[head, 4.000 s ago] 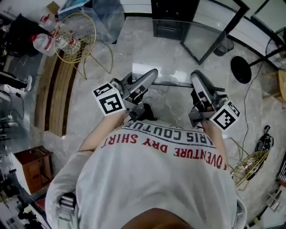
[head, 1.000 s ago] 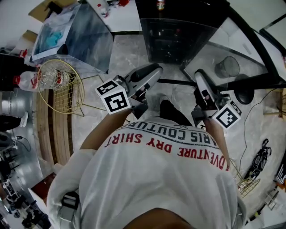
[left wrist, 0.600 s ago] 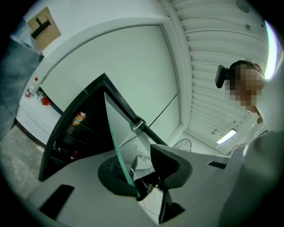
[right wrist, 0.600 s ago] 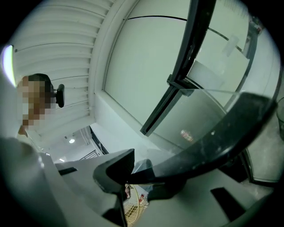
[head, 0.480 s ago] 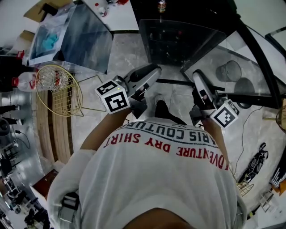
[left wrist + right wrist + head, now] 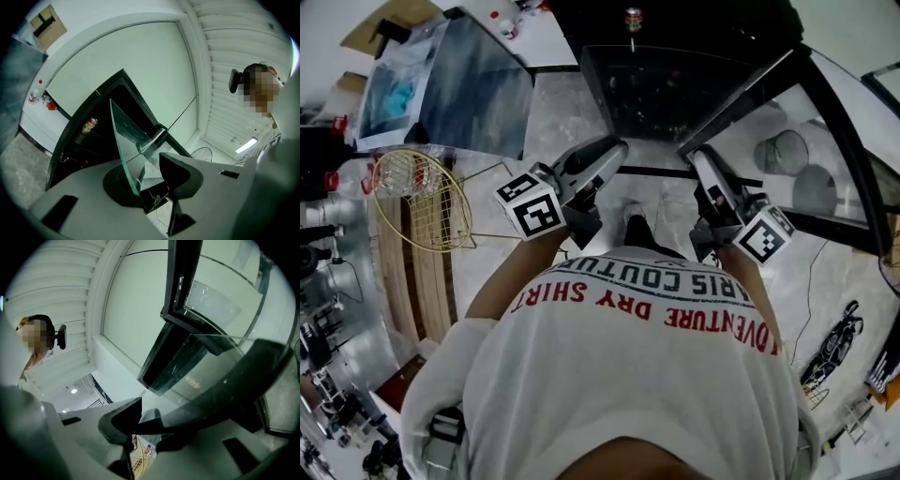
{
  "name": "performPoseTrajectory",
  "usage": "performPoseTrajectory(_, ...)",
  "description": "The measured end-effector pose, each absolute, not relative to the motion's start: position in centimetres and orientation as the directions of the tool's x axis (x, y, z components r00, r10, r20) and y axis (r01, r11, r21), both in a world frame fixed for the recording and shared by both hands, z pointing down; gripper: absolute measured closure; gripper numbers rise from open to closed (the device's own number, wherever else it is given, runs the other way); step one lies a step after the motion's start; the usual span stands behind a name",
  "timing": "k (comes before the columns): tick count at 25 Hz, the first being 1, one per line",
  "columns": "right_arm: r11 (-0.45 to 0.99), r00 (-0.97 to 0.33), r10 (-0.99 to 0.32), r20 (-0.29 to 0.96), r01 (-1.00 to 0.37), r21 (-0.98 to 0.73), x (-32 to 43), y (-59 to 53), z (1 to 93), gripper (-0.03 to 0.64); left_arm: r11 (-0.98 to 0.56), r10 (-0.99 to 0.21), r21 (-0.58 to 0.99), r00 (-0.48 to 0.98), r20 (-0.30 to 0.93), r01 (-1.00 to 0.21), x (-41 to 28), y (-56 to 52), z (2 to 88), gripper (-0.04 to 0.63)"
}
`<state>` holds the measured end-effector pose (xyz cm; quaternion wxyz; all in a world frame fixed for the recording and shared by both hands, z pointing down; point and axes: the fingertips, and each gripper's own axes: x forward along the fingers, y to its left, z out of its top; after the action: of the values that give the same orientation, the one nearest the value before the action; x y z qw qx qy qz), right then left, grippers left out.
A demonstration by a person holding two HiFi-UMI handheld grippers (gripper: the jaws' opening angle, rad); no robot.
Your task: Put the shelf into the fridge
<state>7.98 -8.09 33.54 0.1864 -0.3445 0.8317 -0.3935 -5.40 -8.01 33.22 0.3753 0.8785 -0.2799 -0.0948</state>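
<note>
Currently held: the clear flat glass shelf [image 6: 670,103] [image 6: 123,145] [image 6: 220,371] is off the floor, roughly level in front of you, with its far edge towards the black fridge [image 6: 722,23].
Left gripper [image 6: 617,150] [image 6: 145,183]: its jaws are partway apart and clamped on the shelf's near-left edge, the green glass edge between the pads.
Right gripper [image 6: 696,157] [image 6: 154,420]: its jaws stand at a similar narrow gap, pinching the near-right edge of the pane.
Ahead: the fridge front is open and dark, with a small orange-labelled can [image 6: 633,17] at it.
Right side: the black-framed glass door [image 6: 848,155] stands swung open, just beside the shelf's right corner.
Left side: a grey sheet-covered block [image 6: 478,84] sits near the fridge. A round gold wire basket [image 6: 422,202] is well apart from your left gripper.
Below: there is pale marble floor [image 6: 562,112], with your shoe [image 6: 636,220] between the grippers.
Open room: bare floor runs between the block and the door, straight up to the fridge.
</note>
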Motion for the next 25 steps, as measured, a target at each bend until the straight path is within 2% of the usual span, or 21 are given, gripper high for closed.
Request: performPoseTrajectory(25, 0.410, -0.699, -0.715, 0.002, -0.423, -0.808, 7.7, -15.4, 37.8, 0.522, -0.517, -0.588, 0.722, 0.803, 0.091, -0.460, -5.9, -15.2, 37.2, 0.469)
